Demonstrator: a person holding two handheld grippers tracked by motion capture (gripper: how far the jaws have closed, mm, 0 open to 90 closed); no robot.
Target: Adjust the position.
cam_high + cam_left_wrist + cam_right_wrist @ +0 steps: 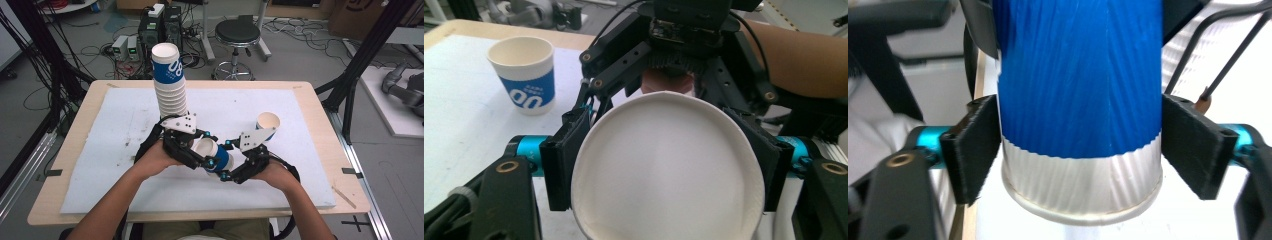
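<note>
High view: a wooden desk (100,95) covered by a white mat, with a person's forearms reaching in from the bottom edge, each hand working a black hand-held gripper.

Toward the back left of the mat stands a tall stack of paper cups (170,85), white with blue bands, leaning slightly. A single upright cup (267,125) stands apart toward the right.

Between the hands, a paper cup (212,154) lies on its side in the air just above the mat, open mouth toward the left hand. The left hand-held gripper (200,150) is clamped on it near the rim; the left gripper view has that white mouth right in front of the lens, with the pads pressed against both sides. The right hand-held gripper (227,160) is at the cup's base end. In the right gripper view its pads flank the blue wall, the left one about touching and a sliver of gap on the right, so it looks released, though I can't be certain at this angle.

This reads as a hand-over midway: the left now has the cup, and carrying it onto the stack is probably what is left. The lone cup awaits its turn.

Beyond the desk are a black stool (237,35), computer boxes and floor cables. Nothing blocks the way to the stack.
</note>
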